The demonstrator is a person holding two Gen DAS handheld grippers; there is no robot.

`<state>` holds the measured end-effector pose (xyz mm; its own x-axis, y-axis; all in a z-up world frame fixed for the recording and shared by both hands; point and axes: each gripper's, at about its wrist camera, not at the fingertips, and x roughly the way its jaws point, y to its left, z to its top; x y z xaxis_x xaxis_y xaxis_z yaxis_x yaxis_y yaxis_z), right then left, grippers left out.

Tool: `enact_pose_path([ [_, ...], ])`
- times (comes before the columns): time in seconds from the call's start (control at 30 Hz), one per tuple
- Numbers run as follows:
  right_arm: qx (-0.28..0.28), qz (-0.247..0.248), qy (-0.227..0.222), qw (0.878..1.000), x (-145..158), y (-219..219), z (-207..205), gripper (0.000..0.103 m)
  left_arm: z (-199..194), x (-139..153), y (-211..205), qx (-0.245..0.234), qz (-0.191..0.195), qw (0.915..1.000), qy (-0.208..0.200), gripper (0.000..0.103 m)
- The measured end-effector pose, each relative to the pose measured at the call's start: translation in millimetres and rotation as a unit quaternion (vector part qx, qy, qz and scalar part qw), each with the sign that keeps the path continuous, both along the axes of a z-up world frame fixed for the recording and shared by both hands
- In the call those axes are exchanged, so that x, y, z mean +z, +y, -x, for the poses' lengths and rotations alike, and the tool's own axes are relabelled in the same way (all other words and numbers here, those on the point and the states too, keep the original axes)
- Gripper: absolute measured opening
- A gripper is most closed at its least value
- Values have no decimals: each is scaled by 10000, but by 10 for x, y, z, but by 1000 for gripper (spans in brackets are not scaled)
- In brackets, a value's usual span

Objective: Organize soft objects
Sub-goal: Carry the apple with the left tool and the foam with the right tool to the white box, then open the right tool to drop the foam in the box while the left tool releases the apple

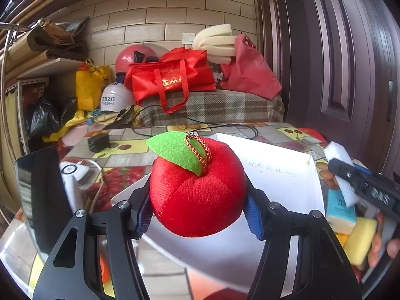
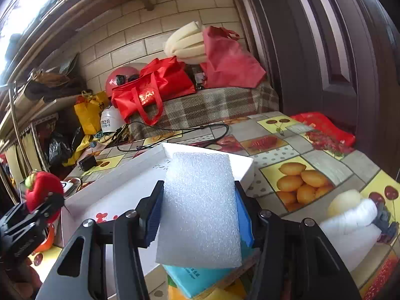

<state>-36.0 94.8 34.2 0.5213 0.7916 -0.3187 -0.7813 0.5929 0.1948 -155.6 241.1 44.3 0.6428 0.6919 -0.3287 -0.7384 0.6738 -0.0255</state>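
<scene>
- White tray (image 1: 287,175) on the table w/ fruit-print cloth (image 2: 295,147) is the landmark; looks like the drop spot, still bare inside apart from some writing.
- Step in hand, I'd say: both items carried in over the tray.
- Left gripper (image 1: 200,207) clamped on red plush apple (image 1: 197,190), jaws partway, above the tray's near-left edge.
- Right gripper (image 2: 197,212) pinches white foam block (image 2: 200,210), jaws narrower, over the tray's near-right side.
- Next: prob. lower each into the tray, release gently, side by side.
- Hard to see: teal packet (image 2: 190,280) & yellow sponge (image 1: 360,240) below right of tray mostly hidden; tray's writing unreadable.
</scene>
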Motion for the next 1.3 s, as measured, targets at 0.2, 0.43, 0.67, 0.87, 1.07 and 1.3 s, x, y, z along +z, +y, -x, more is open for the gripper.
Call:
enact_pose_path([
  [0.2,606,202,-232,9977,10,217,496,52,-163,-27,245,234,261,9994,-28,62],
  [0.43,400,271,-365,9982,27,535,531,52,-160,-72,378,497,472,9976,67,62],
  [0.67,203,422,-327,9984,-1,771,342,53,-242,-145,474,560,705,9954,330,62],
  [0.87,55,492,-117,9987,-43,745,258,89,-139,-146,528,880,801,9928,159,93],
  [1.07,67,262,-127,9996,-35,653,293,103,-98,-140,523,971,777,9922,75,103],
  [1.3,75,199,-282,9994,-6,594,377,103,-115,-111,446,954,583,9937,72,103],
])
